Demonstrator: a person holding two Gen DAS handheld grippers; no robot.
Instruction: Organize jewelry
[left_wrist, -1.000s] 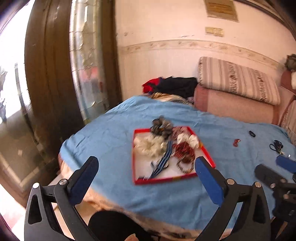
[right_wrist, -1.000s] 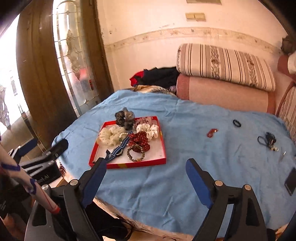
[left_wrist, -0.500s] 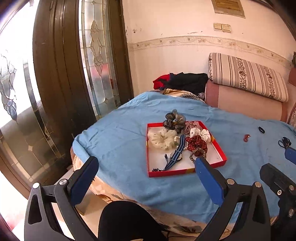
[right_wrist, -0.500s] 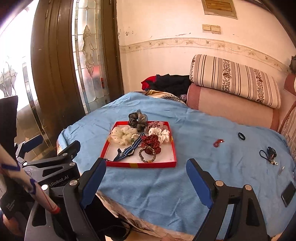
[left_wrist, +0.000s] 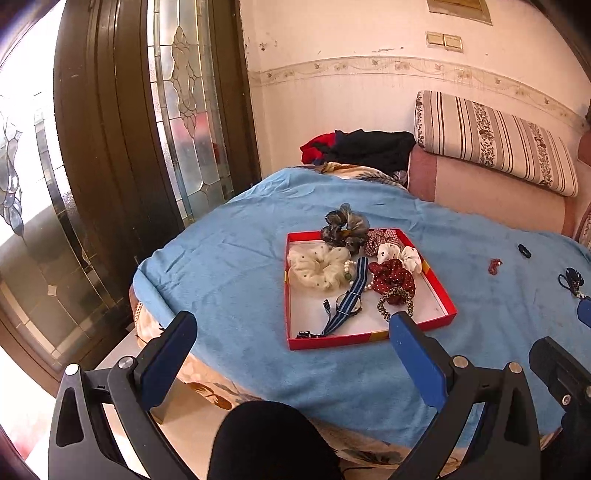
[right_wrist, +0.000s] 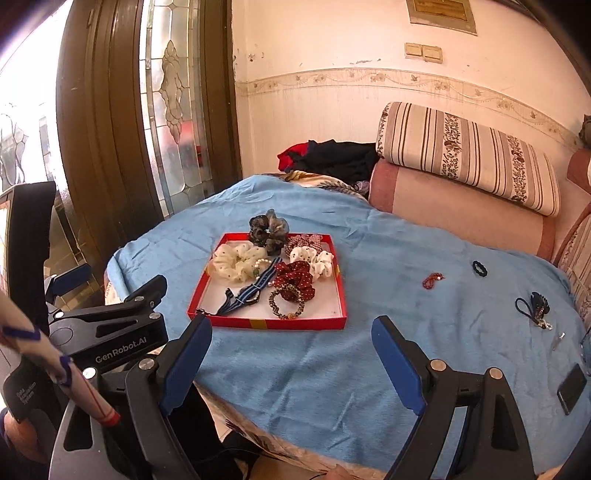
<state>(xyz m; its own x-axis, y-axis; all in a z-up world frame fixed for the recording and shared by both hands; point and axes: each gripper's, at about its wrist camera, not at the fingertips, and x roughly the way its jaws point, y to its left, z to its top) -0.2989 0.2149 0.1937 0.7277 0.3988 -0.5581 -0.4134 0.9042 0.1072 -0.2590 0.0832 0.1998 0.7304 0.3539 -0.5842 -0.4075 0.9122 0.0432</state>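
Note:
A red tray (left_wrist: 369, 338) (right_wrist: 267, 324) lies on the blue blanket (left_wrist: 236, 280) (right_wrist: 388, 362) and holds scrunchies, a striped strap, a pearl string and a beaded bracelet (right_wrist: 287, 302). On the blanket to its right lie a small red piece (right_wrist: 433, 279) (left_wrist: 494, 266), a black hair tie (right_wrist: 479, 267) (left_wrist: 524, 251) and a dark keyring (right_wrist: 537, 308). My left gripper (left_wrist: 291, 332) is open, short of the tray's near edge. My right gripper (right_wrist: 291, 336) is open too, held back from the tray, with nothing between the fingers.
A striped cushion (right_wrist: 469, 155) on a pink bolster and a heap of dark clothes (right_wrist: 332, 155) sit at the far side. A dark wood glass door (left_wrist: 110, 147) stands left. A black phone (right_wrist: 571, 387) lies at the blanket's right edge. A sleeve (right_wrist: 55, 365) shows lower left.
Both views have steadied and swung a little; the tray now sits more central and sharper. Both grippers stay open and empty, and nothing on the blanket has moved.

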